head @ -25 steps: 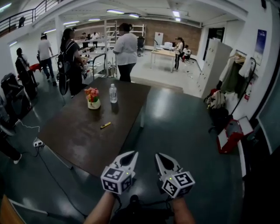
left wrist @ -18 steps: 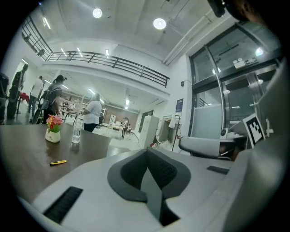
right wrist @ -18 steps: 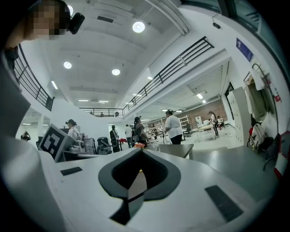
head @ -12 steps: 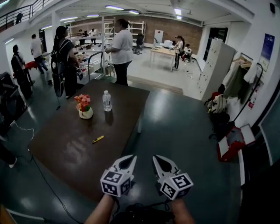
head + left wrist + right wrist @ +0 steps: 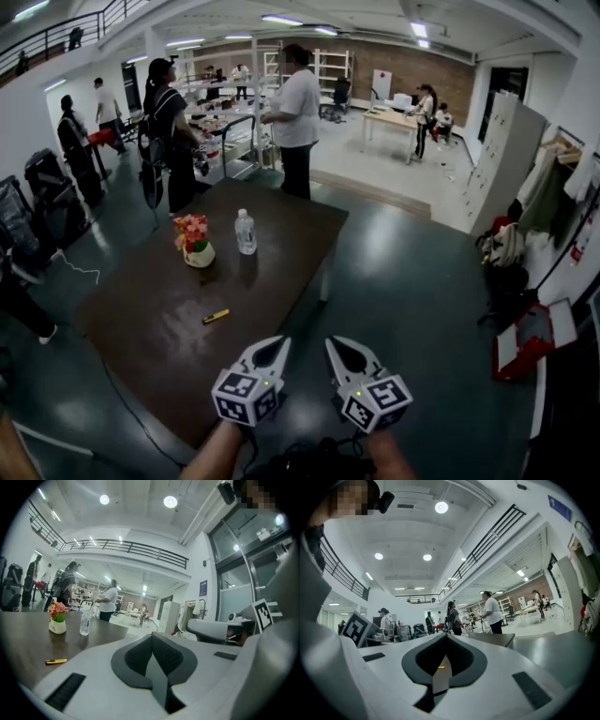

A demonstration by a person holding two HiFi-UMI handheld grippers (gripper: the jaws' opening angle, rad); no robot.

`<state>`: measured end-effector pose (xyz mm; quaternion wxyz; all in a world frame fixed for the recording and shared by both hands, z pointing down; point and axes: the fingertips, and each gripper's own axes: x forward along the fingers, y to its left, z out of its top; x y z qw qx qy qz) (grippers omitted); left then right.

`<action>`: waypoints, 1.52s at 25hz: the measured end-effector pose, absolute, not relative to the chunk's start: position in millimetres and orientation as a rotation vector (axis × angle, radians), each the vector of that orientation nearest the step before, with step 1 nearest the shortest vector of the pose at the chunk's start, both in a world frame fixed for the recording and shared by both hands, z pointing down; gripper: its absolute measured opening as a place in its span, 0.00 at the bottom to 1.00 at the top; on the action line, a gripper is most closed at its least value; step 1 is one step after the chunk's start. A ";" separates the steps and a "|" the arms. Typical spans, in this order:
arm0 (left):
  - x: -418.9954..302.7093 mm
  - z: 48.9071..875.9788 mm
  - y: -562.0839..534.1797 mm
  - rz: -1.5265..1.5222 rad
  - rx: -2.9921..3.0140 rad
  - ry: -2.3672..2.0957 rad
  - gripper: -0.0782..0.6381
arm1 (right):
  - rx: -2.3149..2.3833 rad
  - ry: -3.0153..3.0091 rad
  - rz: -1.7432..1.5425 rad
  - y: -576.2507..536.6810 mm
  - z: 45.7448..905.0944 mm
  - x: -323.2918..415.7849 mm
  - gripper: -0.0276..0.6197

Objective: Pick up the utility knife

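The yellow utility knife [image 5: 216, 317] lay flat on the dark brown table [image 5: 291, 234], out on its open near-left part, well apart from both grippers. Farther along the table stood a small pot of flowers [image 5: 195, 241] with a clear water bottle [image 5: 245, 232] just to its right, the two near each other but not touching.

The left gripper [image 5: 280, 341] and the right gripper [image 5: 331, 342] were held side by side beyond the table's near end, both pointing roughly level toward the far side of the room. Each had its jaws closed, tips together, with nothing held. In the left gripper view the knife [image 5: 56, 661] lay on the tabletop to the left of the shut jaws; in the right gripper view it showed as a small yellow sliver [image 5: 441, 667] through the gap behind the closed tips.

At the table's far end stood a person in a white shirt [image 5: 298, 117], and to the left a person in dark clothes [image 5: 171, 131].
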<state>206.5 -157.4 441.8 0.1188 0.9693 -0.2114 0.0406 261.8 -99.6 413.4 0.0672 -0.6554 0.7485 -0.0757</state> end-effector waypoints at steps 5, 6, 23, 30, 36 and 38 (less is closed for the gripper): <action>214.3 450.7 -178.1 0.153 2.797 -0.795 0.12 | -1.855 2.367 -0.223 -124.7 417.4 288.6 0.06; 212.2 453.9 -183.3 0.166 2.787 -0.839 0.12 | -1.826 2.385 -0.233 -130.0 418.7 291.3 0.06; 143.7 478.1 -290.1 0.269 2.643 -1.253 0.12 | -1.554 2.689 -0.283 -263.8 426.2 250.0 0.06; 103.9 503.4 -350.2 0.317 2.579 -1.294 0.12 | -1.522 2.836 -0.362 -322.6 443.4 199.8 0.06; 75.2 535.7 -394.7 0.449 2.552 -1.322 0.12 | -1.512 2.912 -0.434 -361.2 467.8 166.9 0.06; 68.8 548.2 -406.7 0.491 2.539 -1.317 0.12 | -1.509 2.934 -0.470 -370.1 478.5 159.6 0.06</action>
